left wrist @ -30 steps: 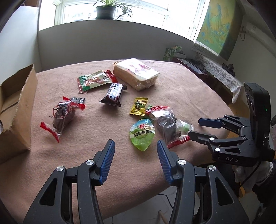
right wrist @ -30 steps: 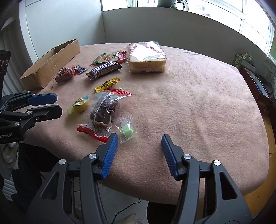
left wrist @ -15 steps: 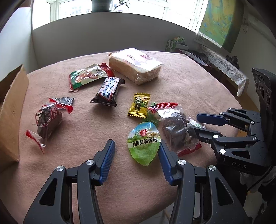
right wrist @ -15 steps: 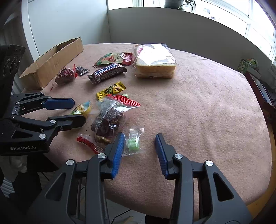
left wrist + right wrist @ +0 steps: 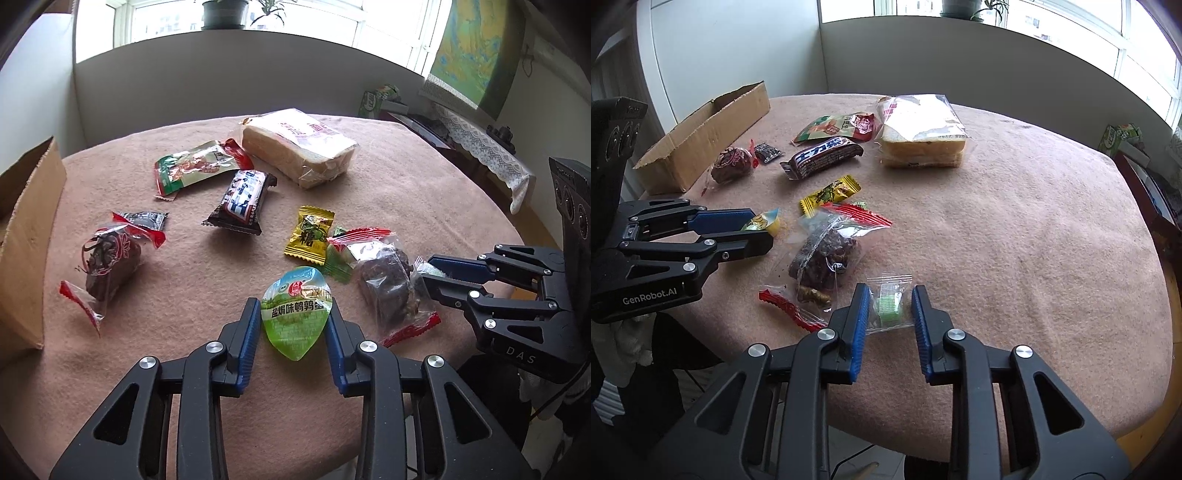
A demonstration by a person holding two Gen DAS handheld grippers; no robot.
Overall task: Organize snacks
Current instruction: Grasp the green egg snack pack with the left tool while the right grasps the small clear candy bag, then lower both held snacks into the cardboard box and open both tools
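Snacks lie scattered on a round table with a pink cloth (image 5: 406, 184). My left gripper (image 5: 291, 314) is open, its blue fingers on either side of a green egg-shaped snack pack (image 5: 295, 312) that lies on the cloth. My right gripper (image 5: 888, 302) is open around a small clear packet with a green candy (image 5: 889, 304). A clear bag of dark dried fruit (image 5: 823, 258) lies between the two grippers. The right gripper also shows in the left wrist view (image 5: 439, 275), and the left gripper in the right wrist view (image 5: 753, 229).
An open cardboard box (image 5: 701, 136) stands at the table's left edge. Further back lie a bread loaf (image 5: 299, 147), a dark chocolate bar (image 5: 242, 197), a green-red packet (image 5: 195, 166), a yellow candy (image 5: 310, 236) and a red-wrapped dark snack (image 5: 110, 258).
Both grippers moved forward and down. The left now straddles the green egg pack; the right narrowed and now straddles the green candy packet.
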